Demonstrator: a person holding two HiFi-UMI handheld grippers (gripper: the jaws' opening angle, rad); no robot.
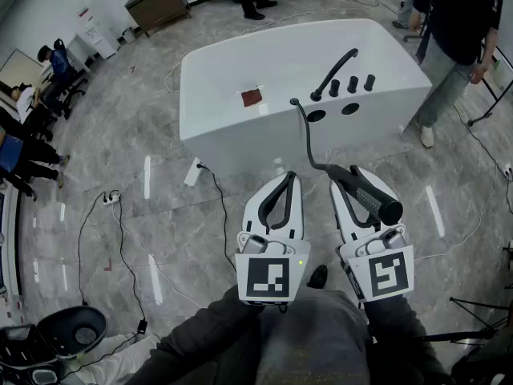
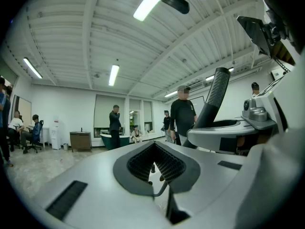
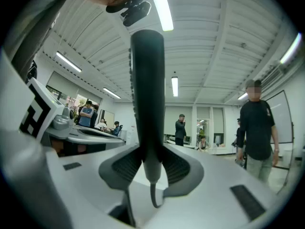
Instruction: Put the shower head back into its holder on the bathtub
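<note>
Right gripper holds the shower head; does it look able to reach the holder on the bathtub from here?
Probably yes. The right gripper is shut on the shower head, its hose trails slack, and nothing stands between it and the openings on the bathtub.

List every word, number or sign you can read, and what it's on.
Nothing readable.
Left cube and right cube: black-and-white square patterns, no letters.
White sign by the far wall: too small.
Red patch on the bathtub: no print discernible.
</note>
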